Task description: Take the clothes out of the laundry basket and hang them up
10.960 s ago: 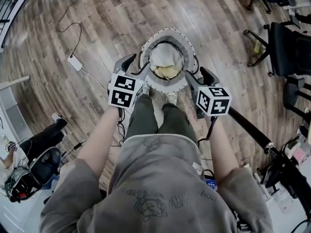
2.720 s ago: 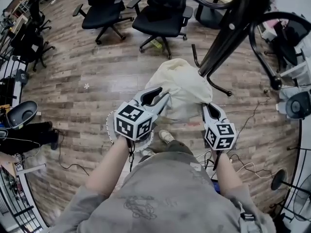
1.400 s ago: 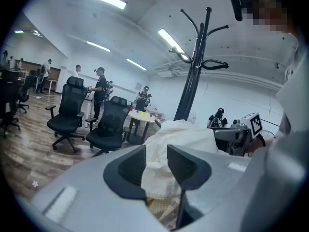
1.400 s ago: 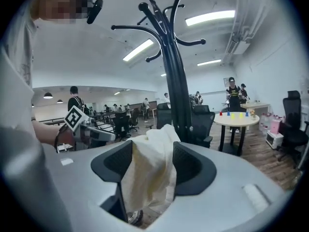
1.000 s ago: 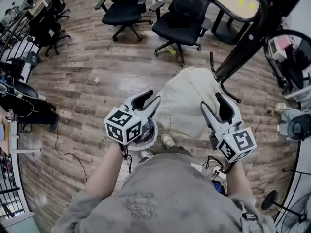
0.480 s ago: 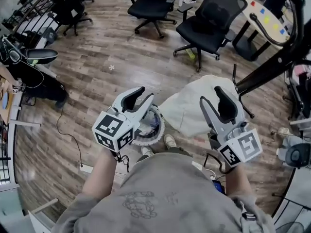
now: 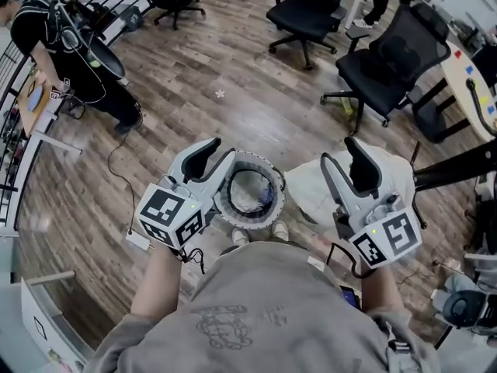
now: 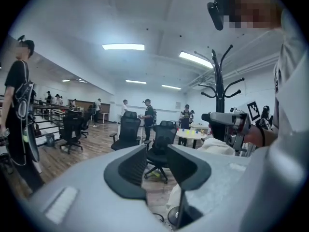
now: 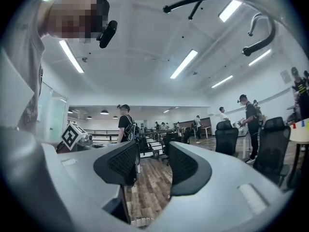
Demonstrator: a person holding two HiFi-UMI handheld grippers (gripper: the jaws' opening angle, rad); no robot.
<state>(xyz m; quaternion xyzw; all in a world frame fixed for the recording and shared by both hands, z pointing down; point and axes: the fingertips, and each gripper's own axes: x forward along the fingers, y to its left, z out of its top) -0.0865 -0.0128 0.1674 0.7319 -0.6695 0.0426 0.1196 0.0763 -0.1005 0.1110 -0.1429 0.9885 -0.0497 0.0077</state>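
The one round laundry basket [image 7: 256,160] stands mouth-up on the wood floor [image 7: 233,107] at the person's feet, with something pale inside, perhaps cloth. One cream garment [image 7: 307,193] stretches crosswise from the basket's right rim towards the black coat stand [image 7: 458,165]. The left gripper [image 7: 211,152] and right gripper [image 7: 344,158] both gape, empty. Open floor lies ahead, before two black chairs [image 7: 384,61].

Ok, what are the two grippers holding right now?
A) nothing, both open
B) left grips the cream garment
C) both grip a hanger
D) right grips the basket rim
A: the left gripper and right gripper each show jaws apart with only floor and room between them; the cream garment is apart from both, by the coat rack.
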